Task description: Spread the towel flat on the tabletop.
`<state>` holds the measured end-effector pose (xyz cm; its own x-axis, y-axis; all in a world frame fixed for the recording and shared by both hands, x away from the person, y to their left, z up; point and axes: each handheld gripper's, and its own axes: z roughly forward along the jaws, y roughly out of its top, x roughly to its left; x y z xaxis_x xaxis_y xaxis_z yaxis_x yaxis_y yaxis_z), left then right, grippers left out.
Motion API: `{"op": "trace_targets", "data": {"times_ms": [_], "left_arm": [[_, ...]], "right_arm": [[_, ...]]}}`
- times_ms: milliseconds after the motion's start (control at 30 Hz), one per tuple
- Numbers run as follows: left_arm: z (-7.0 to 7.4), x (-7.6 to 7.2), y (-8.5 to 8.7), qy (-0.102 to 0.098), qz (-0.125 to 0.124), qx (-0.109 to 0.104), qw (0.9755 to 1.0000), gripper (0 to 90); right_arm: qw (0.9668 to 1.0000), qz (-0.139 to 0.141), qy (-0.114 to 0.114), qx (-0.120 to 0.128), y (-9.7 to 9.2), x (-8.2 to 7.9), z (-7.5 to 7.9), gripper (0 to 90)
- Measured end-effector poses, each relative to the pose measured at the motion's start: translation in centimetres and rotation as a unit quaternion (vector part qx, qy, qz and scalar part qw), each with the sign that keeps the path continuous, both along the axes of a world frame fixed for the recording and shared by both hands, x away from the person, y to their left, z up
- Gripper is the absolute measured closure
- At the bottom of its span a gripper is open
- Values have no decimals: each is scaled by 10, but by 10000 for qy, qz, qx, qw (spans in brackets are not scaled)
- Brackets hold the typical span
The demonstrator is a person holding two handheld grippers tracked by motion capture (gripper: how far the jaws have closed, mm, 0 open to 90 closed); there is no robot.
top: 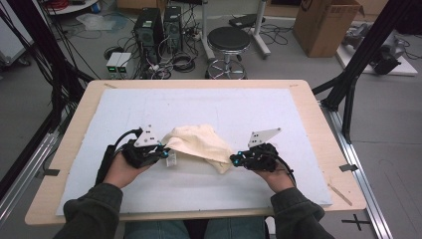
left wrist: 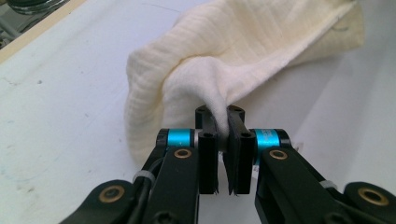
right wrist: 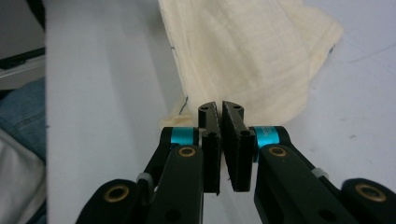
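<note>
Cream waffle-weave cloth [top: 199, 142] lies bunched near the centre of the white foam sheet [top: 224, 107] covering the wooden table [top: 308, 104], its near edges lifted. Left gripper [top: 164, 151] at the cloth's 9 o'clock: jaws pressed together on a fold of fabric, seen clearly in the left gripper view [left wrist: 220, 122]. Right gripper [top: 233, 159] at the cloth's 4 o'clock: jaws nearly touching, pinching the cloth's thin hem in the right gripper view [right wrist: 220, 112]. Black stool [top: 228, 42] on the floor at 12 o'clock beyond the table.

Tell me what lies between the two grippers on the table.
In the high view, the cream cloth spans the stretch between the left gripper and the right gripper; each is shut on an edge of it.
</note>
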<state>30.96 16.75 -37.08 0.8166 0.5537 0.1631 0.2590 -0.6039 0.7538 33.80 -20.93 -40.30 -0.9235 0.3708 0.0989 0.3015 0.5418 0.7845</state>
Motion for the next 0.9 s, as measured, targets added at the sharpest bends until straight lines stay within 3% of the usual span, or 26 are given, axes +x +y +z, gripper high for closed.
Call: {"op": "trace_targets", "data": {"times_ms": [200, 267, 300, 333, 400, 467, 500, 533, 567, 600, 633, 700, 833, 900], "left_arm": [[-1, -25, 7, 35, -293, 141, 9995, 841], [-11, -38, 11, 157, -411, 39, 9990, 840], [-11, -38, 11, 157, -411, 39, 9990, 838], [-20, -43, 13, 281, -492, 3, 9984, 833], [-25, -45, 14, 318, -521, -26, 9981, 789], [-36, -45, 17, 463, -532, -285, 9971, 688], [-36, -45, 17, 463, -532, -285, 9971, 660], [-37, -44, 18, 492, -551, -364, 9966, 660], [-37, -43, 20, 494, -522, -482, 9963, 589], [-36, -42, 22, 494, -526, -578, 9957, 579], [-33, -41, 27, 470, -507, -745, 9948, 573], [-30, -38, 30, 439, -462, -865, 9942, 559], [-27, -32, 32, 373, -378, -926, 9943, 559], [-27, -27, 31, 359, -353, -963, 9941, 561]], "right_arm": [[9996, 247, -66, -125, 8, -20, 5, 860], [9992, 368, 5, -166, 12, -30, 3, 860], [9992, 368, 5, -166, 12, -30, 3, 860], [9987, 445, 33, -246, 14, -36, -1, 859], [9981, 524, 107, -304, 15, -40, -5, 857], [9976, 583, 164, -327, 15, -42, -8, 833], [9975, 594, 207, -326, 15, -42, -7, 796], [9975, 594, 207, -326, 15, -42, -7, 796], [9981, 561, 178, -196, 13, -42, -4, 720], [9982, 556, 185, -88, 12, -41, -1, 696], [9984, 536, 182, 16, 9, -39, 2, 687], [9989, 431, 119, 118, 6, -34, 9, 670], [9997, 197, 5, 110, 5, -21, 14, 658], [10000, -66, 31, 62, 7, -2, 13, 649]]}}
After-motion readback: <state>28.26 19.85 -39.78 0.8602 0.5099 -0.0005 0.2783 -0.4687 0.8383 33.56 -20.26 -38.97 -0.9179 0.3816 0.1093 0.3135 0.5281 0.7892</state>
